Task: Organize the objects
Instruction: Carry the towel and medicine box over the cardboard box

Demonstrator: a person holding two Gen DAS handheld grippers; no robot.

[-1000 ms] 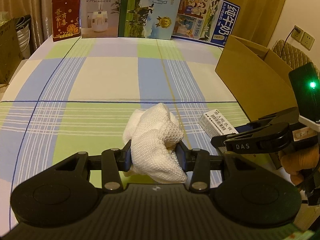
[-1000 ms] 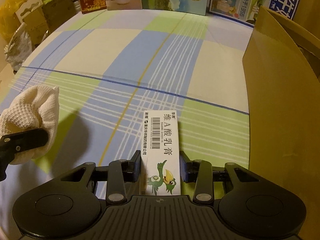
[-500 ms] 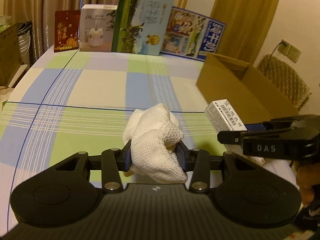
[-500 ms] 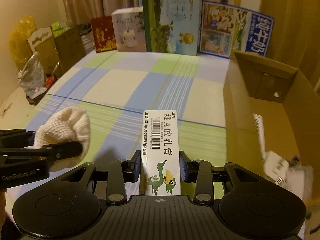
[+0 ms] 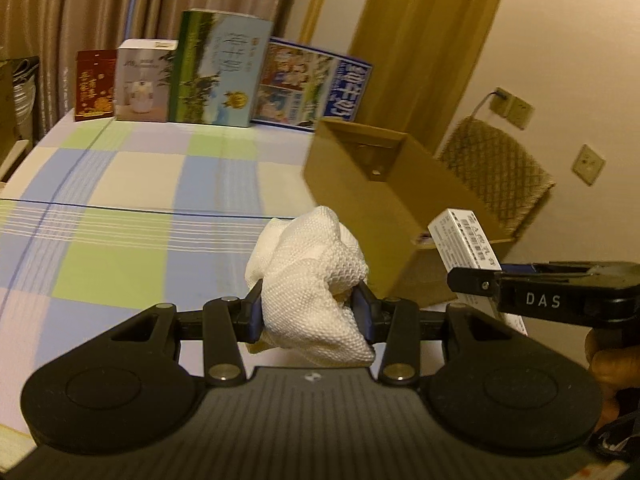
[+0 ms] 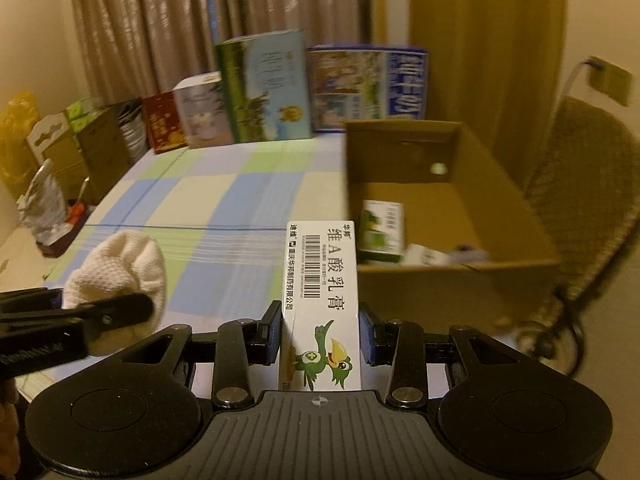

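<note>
Above the checked desk [image 6: 240,200], the left gripper [image 5: 308,312] clamps a white cloth [image 5: 312,280]; the right gripper [image 6: 320,334] clamps an ointment carton [image 6: 322,300]; carrying step, next release both inside the cardboard box [image 6: 420,280].

This looks like a room in a home. Long curtains [image 6: 160,28] hang behind a table with a checked cloth [image 5: 132,184], a wicker chair [image 5: 500,168] stands by wall sockets [image 5: 516,110], and milk cartons [image 6: 266,84] and bags [image 6: 16,132] are piled along the side.
</note>
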